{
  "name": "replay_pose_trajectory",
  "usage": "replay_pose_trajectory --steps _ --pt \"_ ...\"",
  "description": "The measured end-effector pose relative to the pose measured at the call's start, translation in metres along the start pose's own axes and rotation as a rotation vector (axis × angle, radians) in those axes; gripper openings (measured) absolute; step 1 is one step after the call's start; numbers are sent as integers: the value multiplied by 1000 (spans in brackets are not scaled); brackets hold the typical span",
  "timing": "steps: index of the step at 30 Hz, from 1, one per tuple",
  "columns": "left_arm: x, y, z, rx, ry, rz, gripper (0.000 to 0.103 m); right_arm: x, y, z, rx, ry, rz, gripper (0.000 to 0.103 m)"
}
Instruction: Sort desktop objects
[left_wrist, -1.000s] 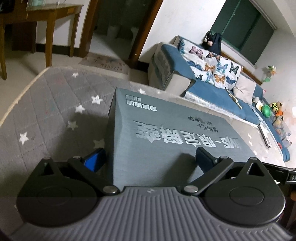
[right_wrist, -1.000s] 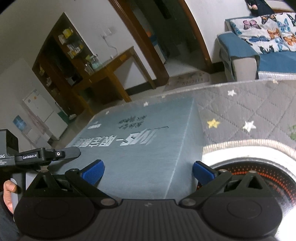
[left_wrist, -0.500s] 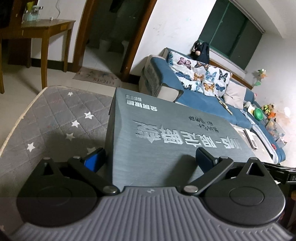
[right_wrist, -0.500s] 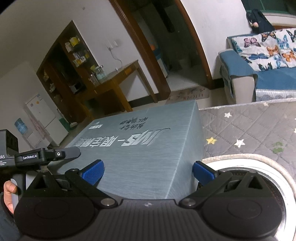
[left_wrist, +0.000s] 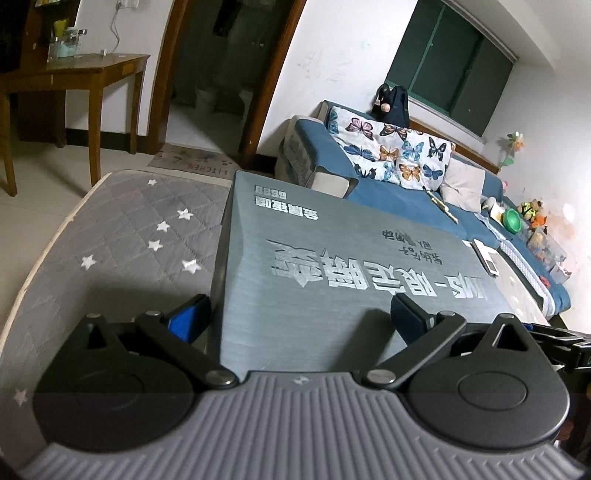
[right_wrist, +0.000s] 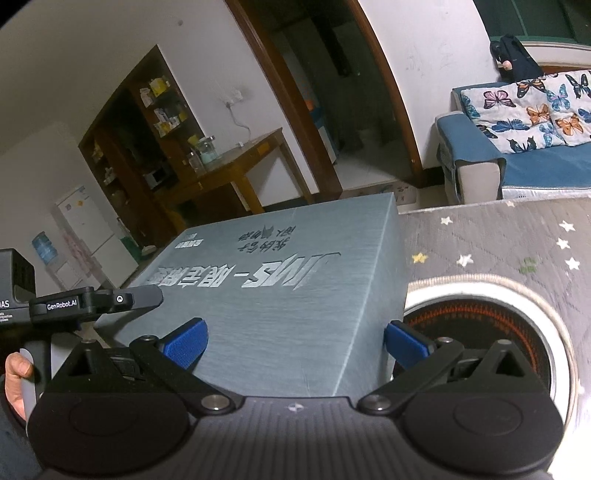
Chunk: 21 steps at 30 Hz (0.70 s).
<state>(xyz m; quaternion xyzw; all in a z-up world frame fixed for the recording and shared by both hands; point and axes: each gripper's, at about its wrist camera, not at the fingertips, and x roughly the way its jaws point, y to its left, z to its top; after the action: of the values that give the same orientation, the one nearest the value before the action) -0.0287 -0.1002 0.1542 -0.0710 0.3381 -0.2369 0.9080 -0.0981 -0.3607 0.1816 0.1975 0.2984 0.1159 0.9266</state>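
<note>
A large grey box (left_wrist: 332, 280) with silver lettering fills the middle of both views. My left gripper (left_wrist: 297, 317) clamps one end of it, blue fingers (left_wrist: 188, 321) spread wide against its sides. At the other end my right gripper (right_wrist: 295, 343) grips the same box (right_wrist: 295, 295), with one finger (right_wrist: 406, 347) beside the box's right face. The box hangs above the grey star-patterned table cover (left_wrist: 129, 240). The left gripper's body (right_wrist: 85, 302) and the hand (right_wrist: 14, 373) holding it show at the left of the right wrist view.
A round black dish with a white rim (right_wrist: 480, 339) lies on the cover (right_wrist: 498, 240) under my right finger. A blue sofa with butterfly cushions (left_wrist: 388, 177) stands behind the table, a wooden side table (left_wrist: 74, 74) at far left, a doorway between them.
Both grippers have risen with the box held between them. The table cover has dropped lower in both views and more of the room shows.
</note>
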Motion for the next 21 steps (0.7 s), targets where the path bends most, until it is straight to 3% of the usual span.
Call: replay_pose_trajectory --steps 9,21 --pt "-31 -7 -38 24 -5 24 102 -23 22 -36 -28 4 -9 103" --pt "-37 -8 -64 31 25 35 102 -34 27 -75 -21 38 -12 103"
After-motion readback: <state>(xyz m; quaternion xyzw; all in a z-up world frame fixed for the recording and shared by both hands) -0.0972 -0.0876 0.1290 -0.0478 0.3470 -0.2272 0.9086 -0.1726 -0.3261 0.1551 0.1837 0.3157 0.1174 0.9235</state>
